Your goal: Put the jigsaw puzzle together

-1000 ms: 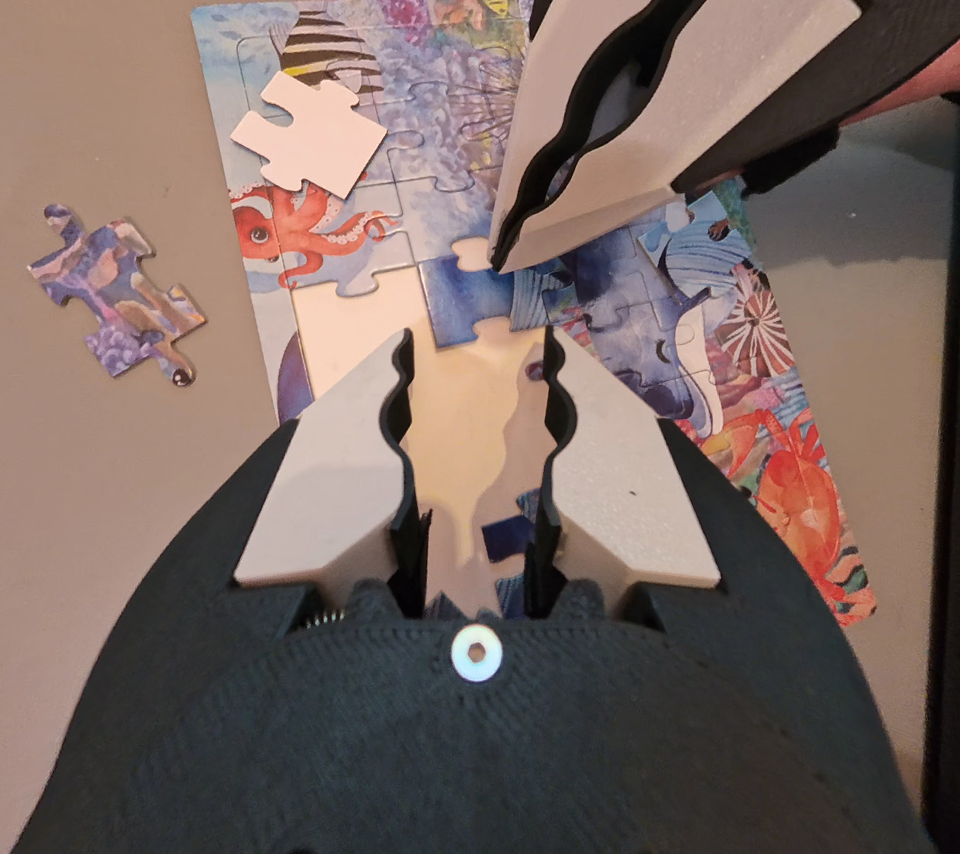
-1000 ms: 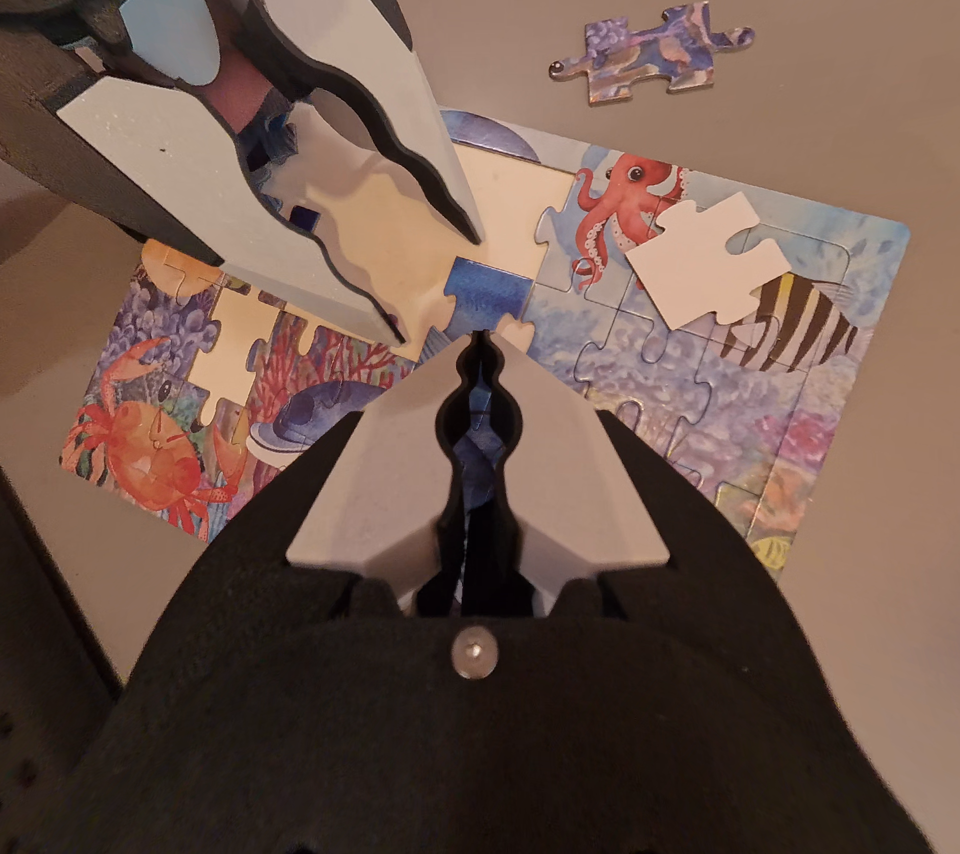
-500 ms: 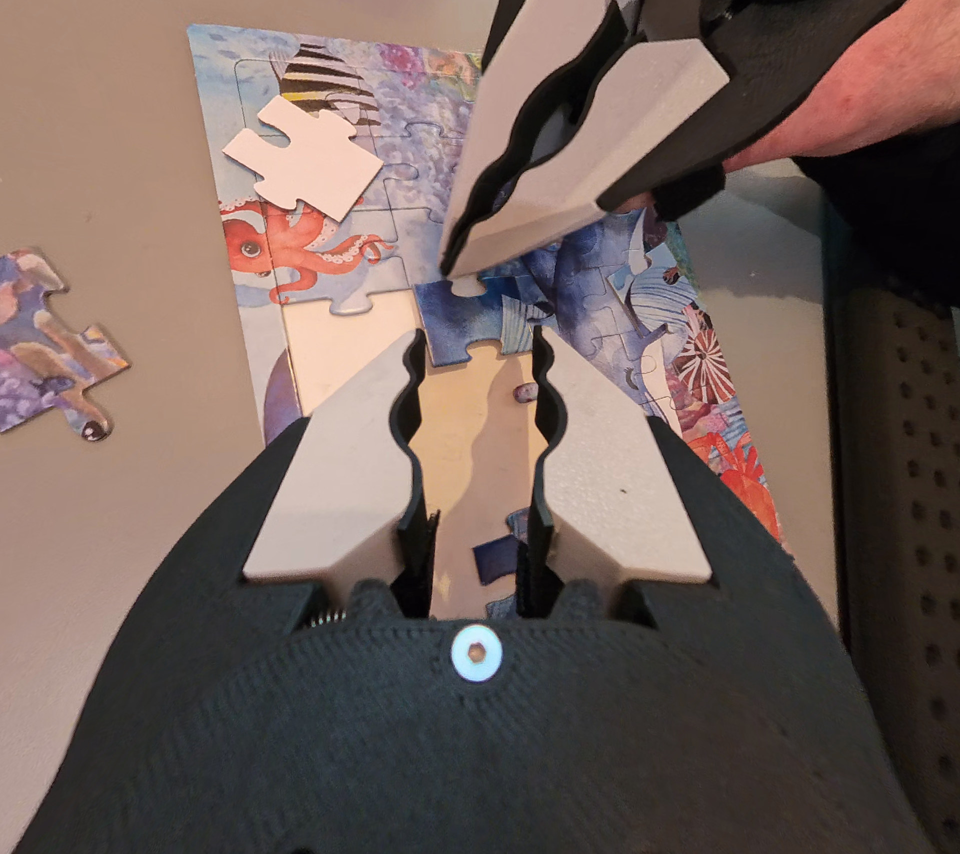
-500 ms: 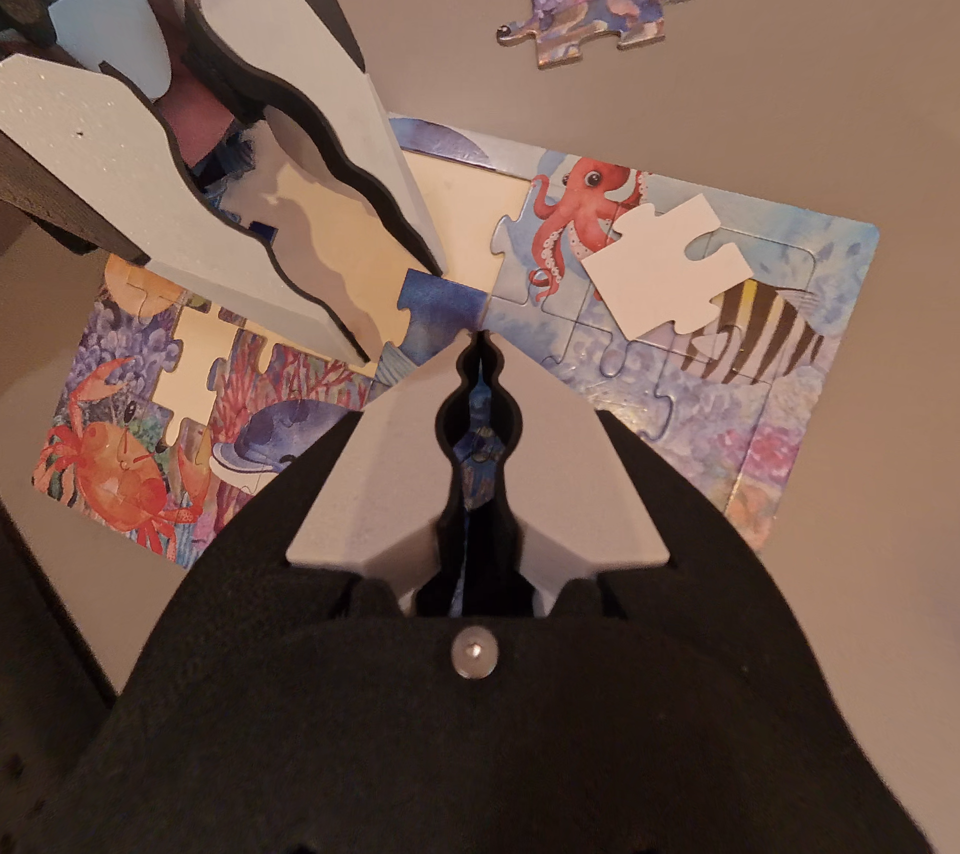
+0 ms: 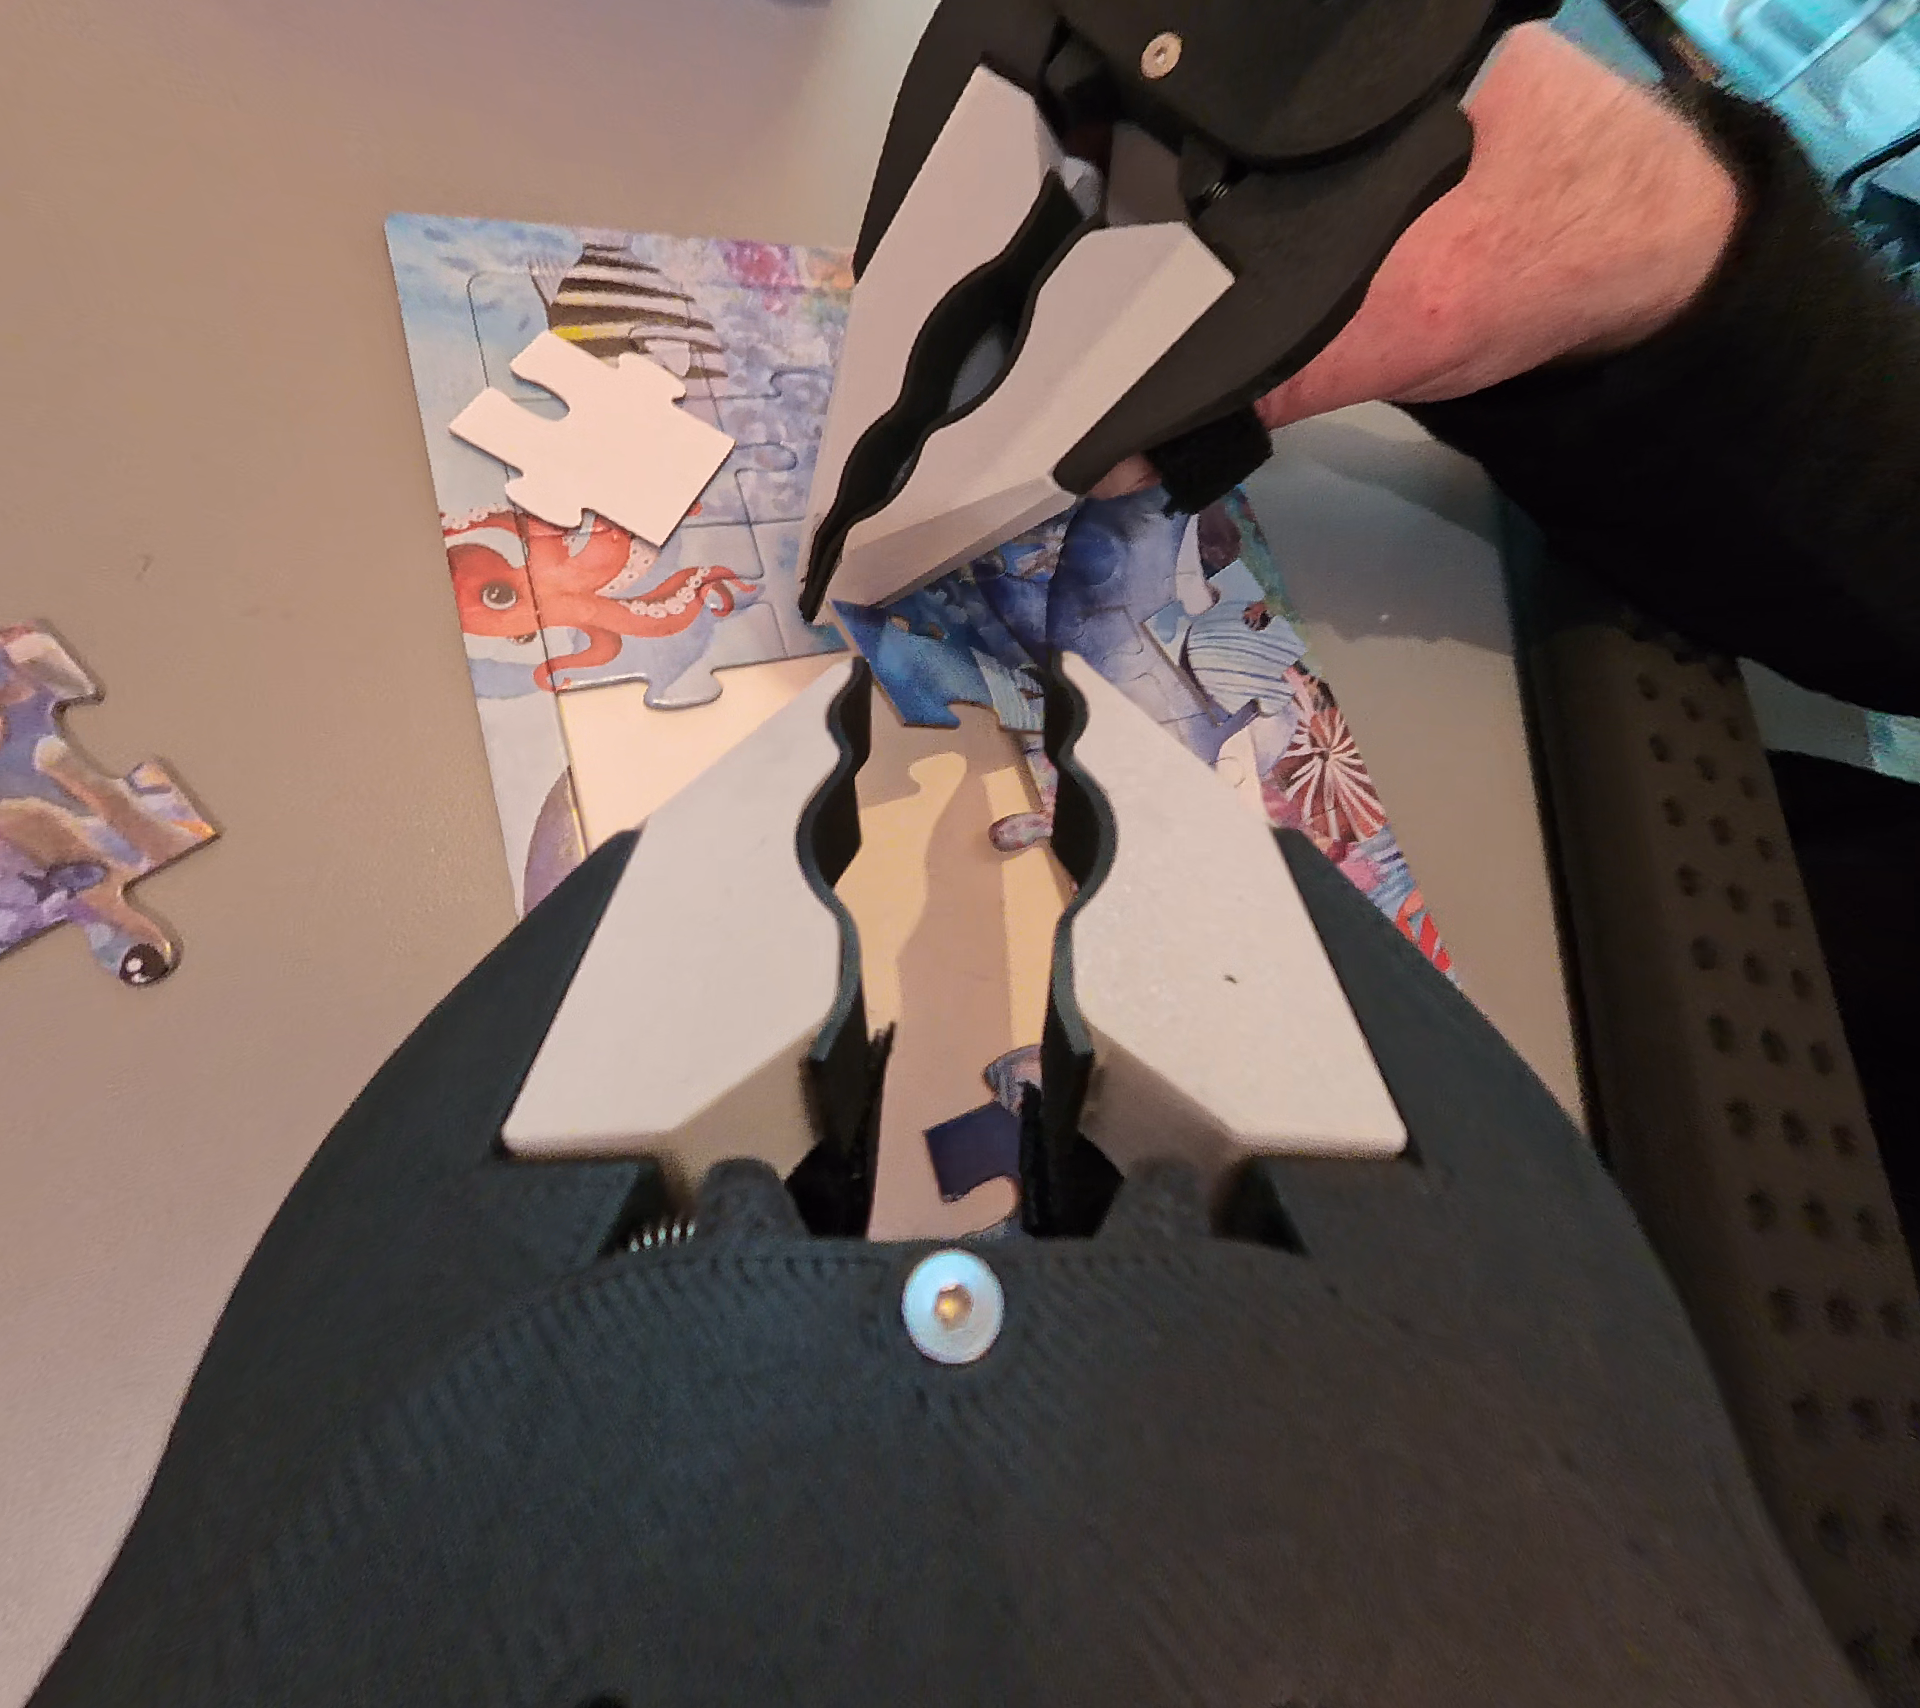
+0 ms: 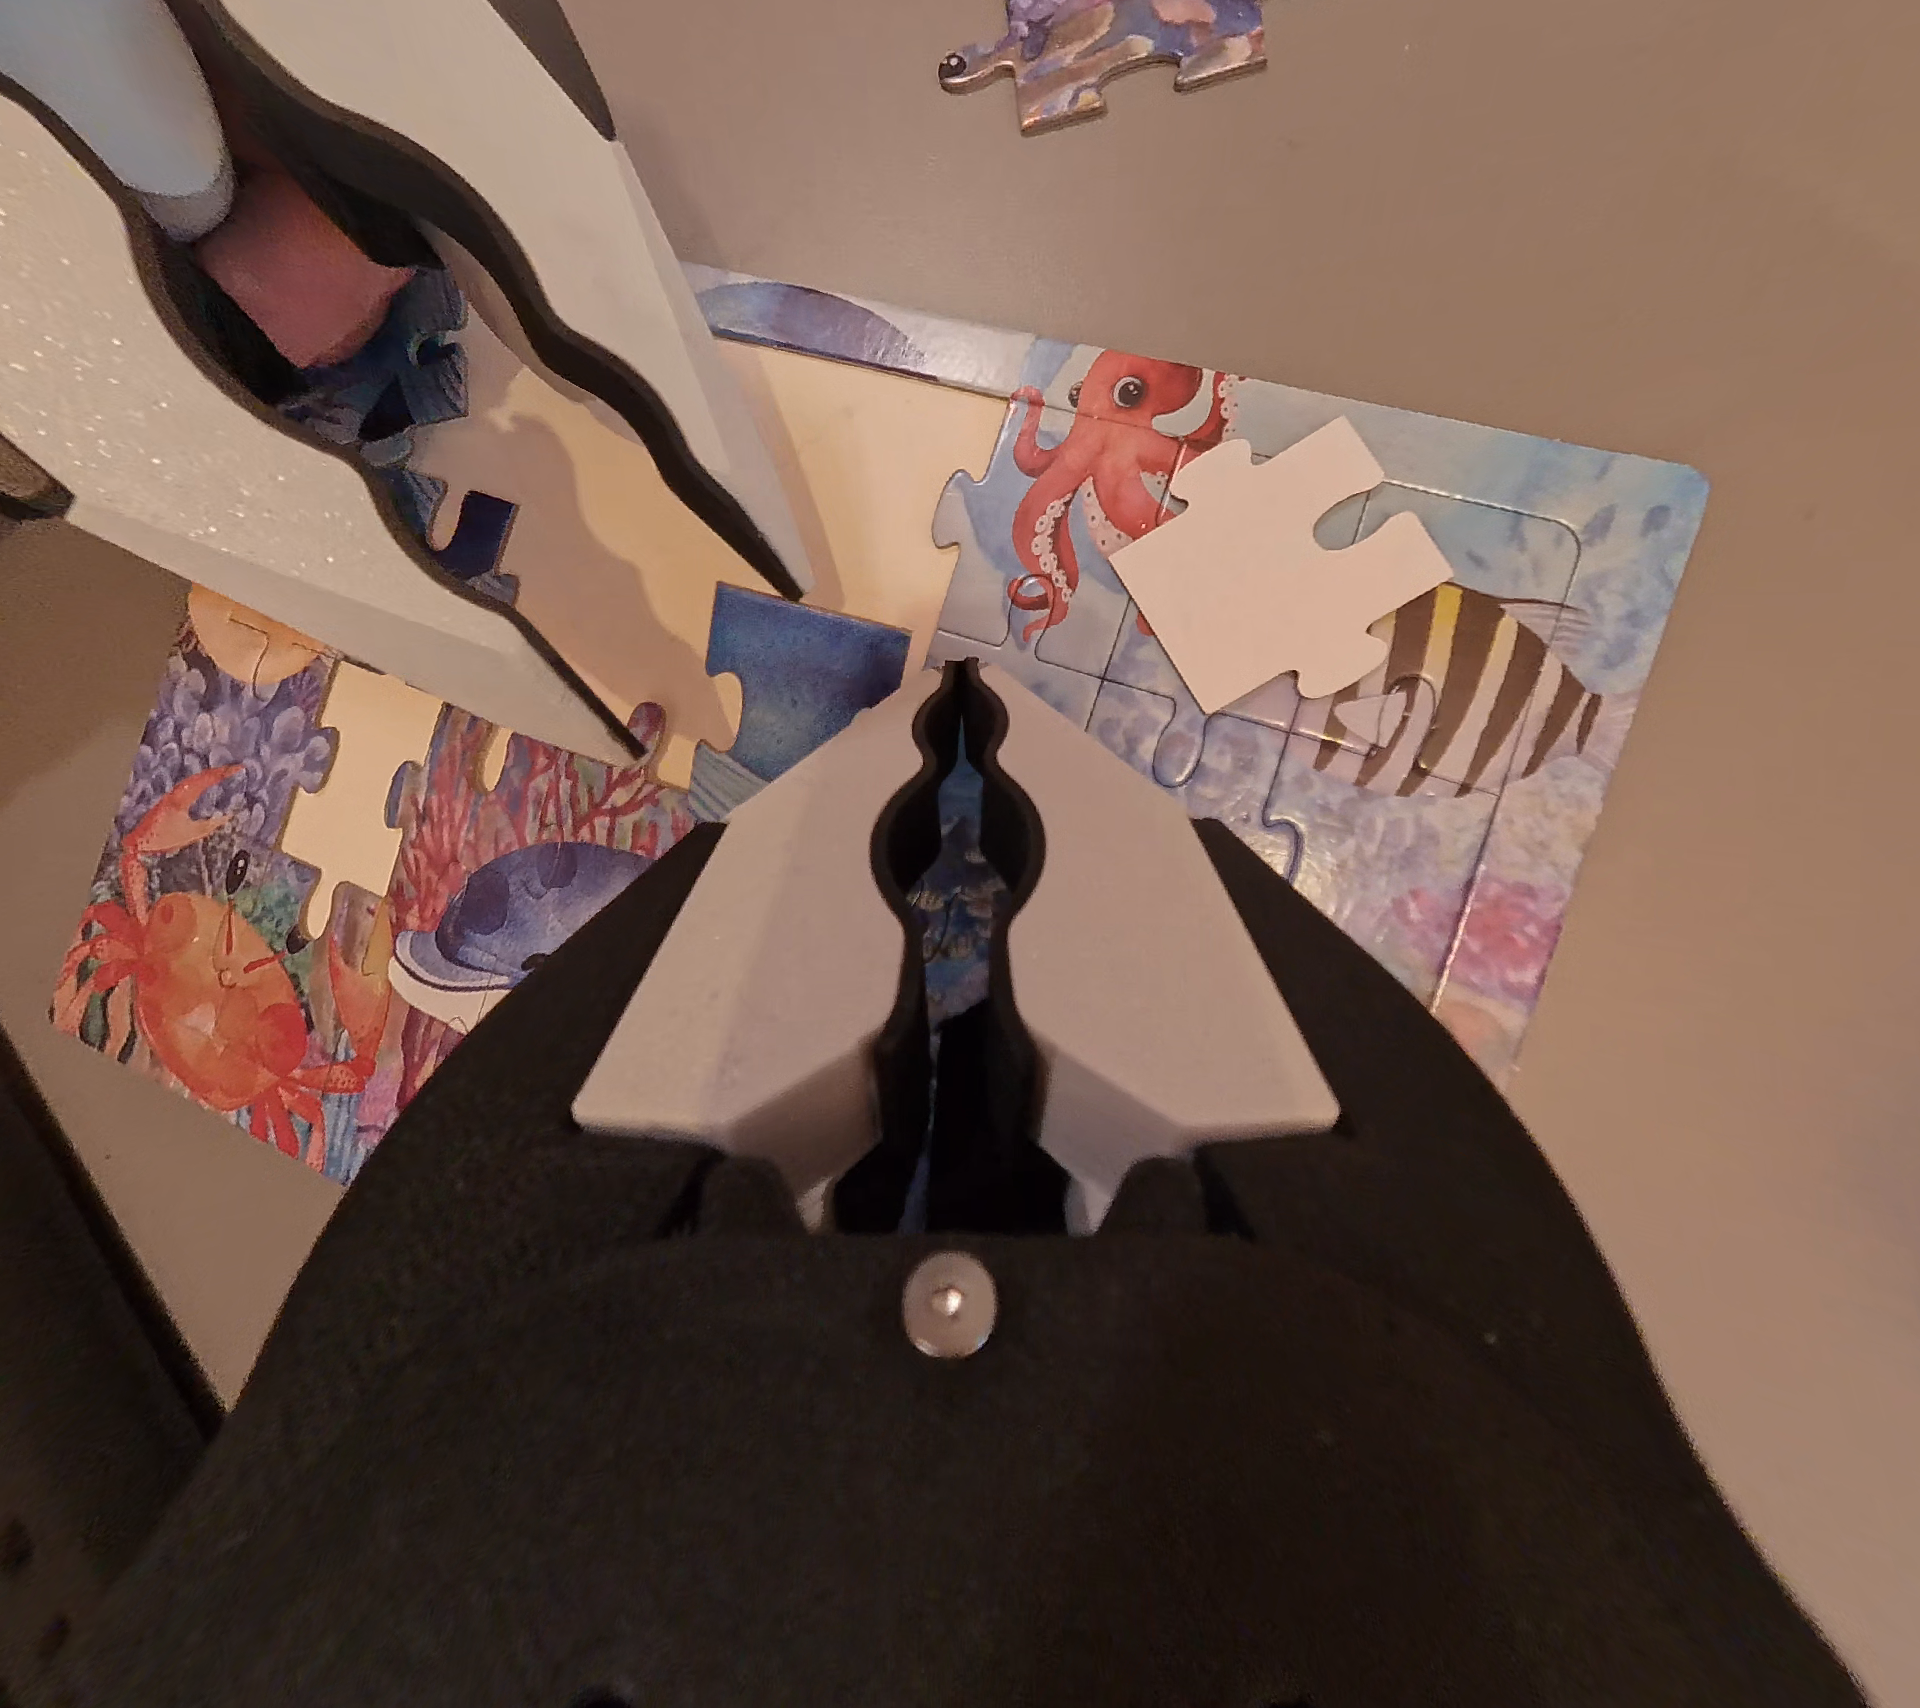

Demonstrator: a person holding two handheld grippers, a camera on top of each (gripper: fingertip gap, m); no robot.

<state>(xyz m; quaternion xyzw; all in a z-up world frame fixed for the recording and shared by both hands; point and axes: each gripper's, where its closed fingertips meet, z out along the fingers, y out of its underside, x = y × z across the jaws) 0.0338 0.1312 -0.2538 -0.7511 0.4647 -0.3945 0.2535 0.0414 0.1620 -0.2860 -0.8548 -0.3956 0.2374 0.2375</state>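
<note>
Beside shut jaws, blue piece (image 6: 805,682)

The puzzle board (image 6: 1621,723) lies flat on the tabletop (image 6: 1558,224). One loose piece (image 6: 1143,22) rests on the tabletop apart from the board, to its left in the left wrist view. A second loose piece (image 6: 1273,562) lies face down on top of the assembled part. The left tool (image 5: 956,692) hangs over the board's bare recess (image 5: 634,744); the right tool (image 6: 961,671) points in from the opposite side, tips meeting near the board's middle.
</note>
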